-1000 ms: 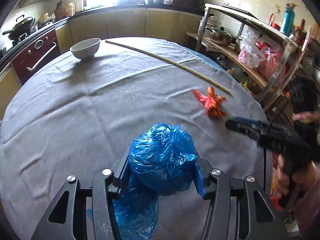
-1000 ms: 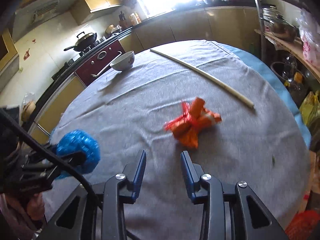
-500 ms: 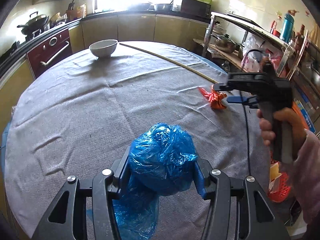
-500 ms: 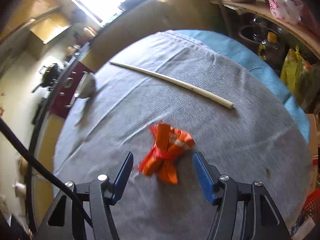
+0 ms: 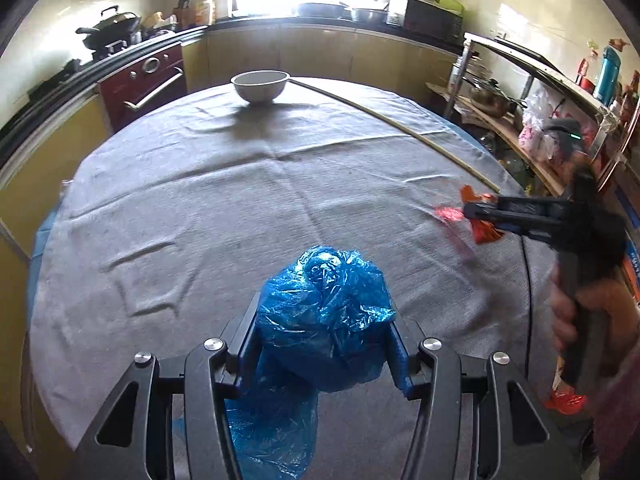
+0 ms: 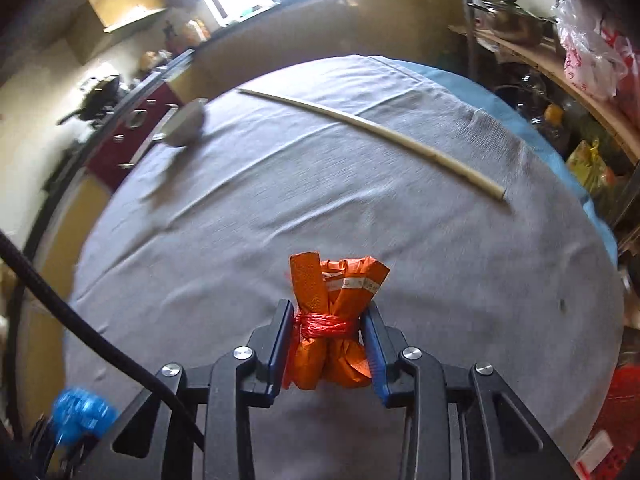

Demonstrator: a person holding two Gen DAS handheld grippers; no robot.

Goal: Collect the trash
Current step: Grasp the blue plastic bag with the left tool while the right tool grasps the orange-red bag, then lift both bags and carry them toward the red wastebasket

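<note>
My left gripper (image 5: 322, 344) is shut on a crumpled blue plastic bag (image 5: 324, 312) and holds it above the near part of the round table (image 5: 200, 208). The bag also shows blurred at the lower left of the right wrist view (image 6: 82, 416). My right gripper (image 6: 326, 332) is shut on an orange wrapper bundle (image 6: 332, 332) tied with red string, its jaws pressing the tied waist. In the left wrist view the right gripper (image 5: 472, 210) is at the table's right side with the orange bundle (image 5: 486, 232) in it.
A white bowl (image 5: 260, 86) stands at the table's far side. A long pale stick (image 6: 372, 138) lies across the far right of the grey cloth. A metal shelf rack (image 5: 560, 112) with pots and bags stands right of the table. Kitchen counters (image 5: 320, 48) run behind.
My right gripper moved onto the orange bundle and closed on it; half a second ago its jaws stood open around it. My left gripper kept hold of the blue bag.
</note>
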